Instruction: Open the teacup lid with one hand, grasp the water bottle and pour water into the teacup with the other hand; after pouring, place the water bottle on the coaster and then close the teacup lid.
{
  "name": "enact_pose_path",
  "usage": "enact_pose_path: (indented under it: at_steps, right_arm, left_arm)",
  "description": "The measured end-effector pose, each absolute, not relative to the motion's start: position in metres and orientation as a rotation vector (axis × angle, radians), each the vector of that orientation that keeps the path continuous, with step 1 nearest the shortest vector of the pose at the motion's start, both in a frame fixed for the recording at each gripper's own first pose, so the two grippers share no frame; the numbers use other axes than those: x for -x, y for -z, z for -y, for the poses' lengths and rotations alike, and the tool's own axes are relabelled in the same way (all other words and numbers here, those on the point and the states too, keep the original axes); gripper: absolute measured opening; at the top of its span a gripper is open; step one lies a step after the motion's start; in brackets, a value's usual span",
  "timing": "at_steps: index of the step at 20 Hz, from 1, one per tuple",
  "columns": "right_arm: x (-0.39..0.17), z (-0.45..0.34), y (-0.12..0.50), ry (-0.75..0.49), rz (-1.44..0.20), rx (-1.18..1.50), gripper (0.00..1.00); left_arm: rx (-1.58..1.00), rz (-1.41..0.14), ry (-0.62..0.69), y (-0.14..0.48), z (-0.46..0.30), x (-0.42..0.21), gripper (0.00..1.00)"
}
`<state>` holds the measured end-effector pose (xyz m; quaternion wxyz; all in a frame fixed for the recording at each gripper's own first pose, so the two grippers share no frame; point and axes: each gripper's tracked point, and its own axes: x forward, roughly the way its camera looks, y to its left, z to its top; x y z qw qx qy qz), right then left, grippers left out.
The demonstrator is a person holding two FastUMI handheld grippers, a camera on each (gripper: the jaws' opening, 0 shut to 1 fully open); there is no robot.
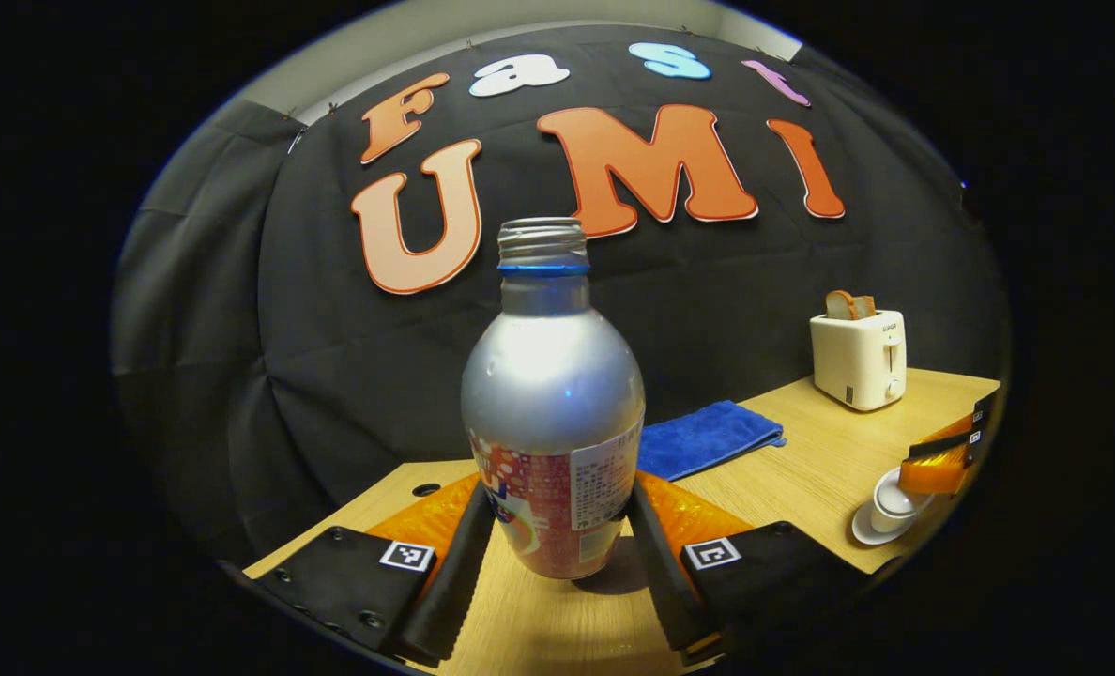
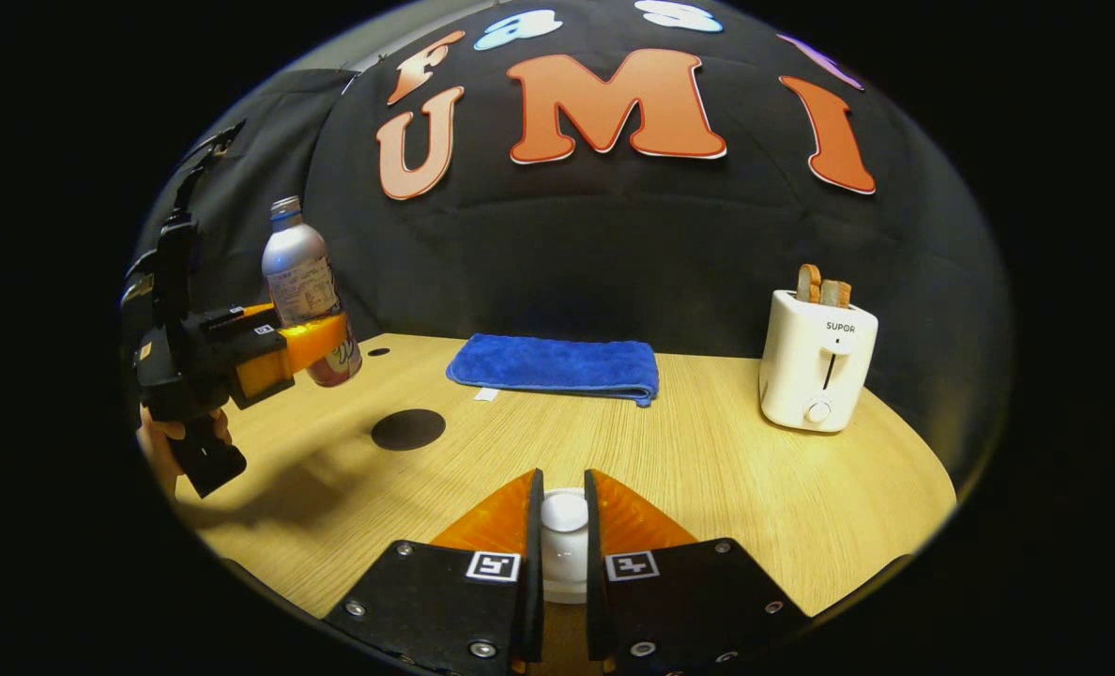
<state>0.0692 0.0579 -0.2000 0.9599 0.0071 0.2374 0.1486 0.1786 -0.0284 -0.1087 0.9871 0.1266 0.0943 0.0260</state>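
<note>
In the left gripper view, one silver water bottle (image 1: 552,404) with its cap off stood upright between the left gripper (image 1: 552,554) fingers, which were pressed against its labelled lower sides, so the bottle was grasped. Its base appeared raised a little above the wooden table (image 1: 801,451), with a shadow seen beneath it. Far off to the right of this gripper, one white teacup (image 1: 895,502) on a saucer (image 1: 862,530) was seen, with the right gripper (image 1: 938,469) over it.

In the right gripper view, details not seen from the other side were shown: one dark round coaster (image 2: 408,429) lay on the table ahead and to the left, and the person's hand (image 2: 177,441) was seen holding the left gripper, with the bottle lifted beyond the coaster. The right gripper (image 2: 563,535) was nearly closed, both fingers clamped on the round white knob of the teacup lid (image 2: 564,526) directly between them. Whether the lid was lifted off the cup could not be told.

One folded blue cloth (image 2: 557,368) lay straight ahead near the wall. One white toaster (image 2: 816,371) stood ahead to the right, with two slices of toast (image 2: 822,286) counted in its slots.
</note>
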Motion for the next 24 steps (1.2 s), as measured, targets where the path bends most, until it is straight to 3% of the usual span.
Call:
enact_pose_path:
  at_steps: [7,11,14,15,16,17,18,20,24]
  right_arm:
    - [-0.069,-0.052,0.201,-0.279,-0.467,-0.008,0.2]
    - [-0.066,-0.059,0.198,-0.298,-0.476,-0.053,0.34]
    - [-0.067,-0.058,0.179,-0.3,-0.425,-0.068,0.55]
    - [-0.066,-0.057,0.173,-0.298,-0.41,-0.071,0.54]
    - [-0.064,-0.055,0.169,-0.297,-0.396,-0.073,0.63]
    - [-0.061,-0.051,0.165,-0.292,-0.386,-0.07,0.62]
    - [-0.06,-0.047,0.161,-0.282,-0.377,-0.067,0.7]
    - [-0.056,-0.039,0.152,-0.267,-0.357,-0.062,0.75]
    - [-0.05,-0.027,0.139,-0.243,-0.32,-0.049,0.78]
  left_arm:
    - [-0.186,-0.23,-0.029,0.117,0.033,-0.181,0.8]
    - [-0.094,-0.287,0.006,0.133,0.04,-0.183,0.82]
    - [-0.035,-0.334,0.02,0.15,0.04,-0.195,0.8]
    - [0.0,-0.34,0.038,0.156,0.038,-0.202,0.8]
    - [0.038,-0.359,0.054,0.164,0.037,-0.206,0.8]
    - [0.063,-0.379,0.063,0.172,0.035,-0.209,0.8]
    - [0.073,-0.399,0.061,0.178,0.033,-0.213,0.82]
    - [0.08,-0.429,0.066,0.189,0.033,-0.219,0.82]
    - [0.042,-0.46,0.077,0.199,0.033,-0.229,0.82]
